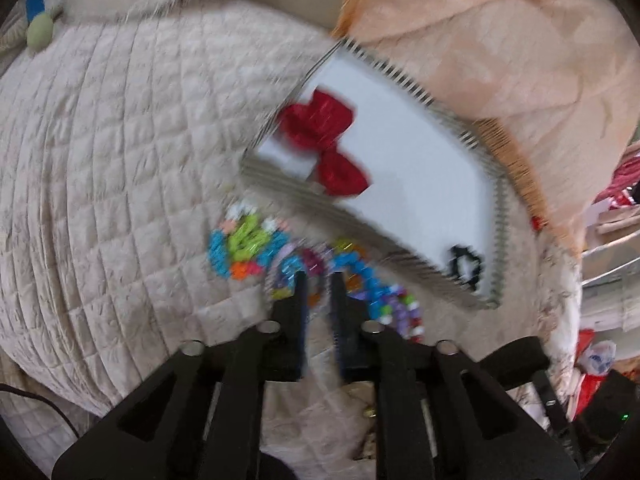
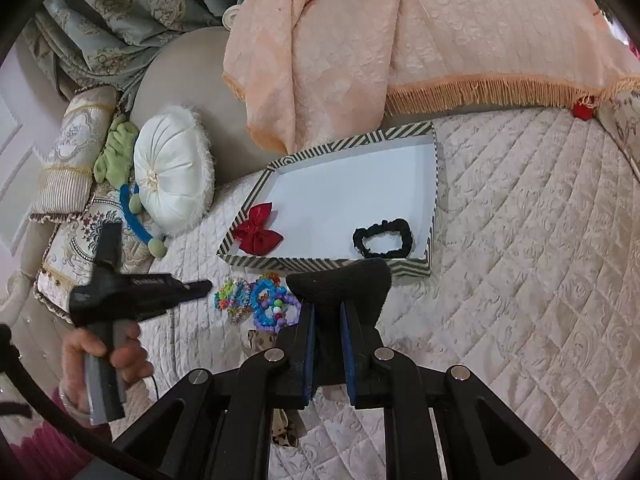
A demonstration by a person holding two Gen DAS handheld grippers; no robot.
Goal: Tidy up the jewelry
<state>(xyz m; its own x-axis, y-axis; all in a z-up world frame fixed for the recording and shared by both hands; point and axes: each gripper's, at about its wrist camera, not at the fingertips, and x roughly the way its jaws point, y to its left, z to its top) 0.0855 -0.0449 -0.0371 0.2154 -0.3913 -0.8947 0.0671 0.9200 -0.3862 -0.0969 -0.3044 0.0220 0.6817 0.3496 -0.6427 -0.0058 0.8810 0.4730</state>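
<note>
A tray with a striped rim [image 2: 280, 263] and white floor [image 1: 400, 184] lies on the quilted bed. In it are a red bow [image 2: 258, 229] [image 1: 324, 148] and a black scrunchie [image 2: 382, 238] [image 1: 466, 266]. A heap of colourful beaded bracelets [image 2: 256, 300] [image 1: 248, 248] sits on the quilt just in front of the tray. My left gripper [image 1: 319, 280] hovers over these beads, its fingers apart with nothing pressed between them. From the right wrist view it [image 2: 202, 287] is held by a hand at the left. My right gripper [image 2: 328, 308] is shut on a black fabric hair piece [image 2: 344, 280], raised in front of the tray.
A peach fringed cloth [image 2: 320, 52] drapes behind the tray. A white round cushion [image 2: 172, 172], a blue headband with green ends [image 2: 134, 220] and patterned pillows [image 2: 76, 148] lie at the left. A leopard-print item [image 2: 284, 432] rests on the quilt below my right gripper.
</note>
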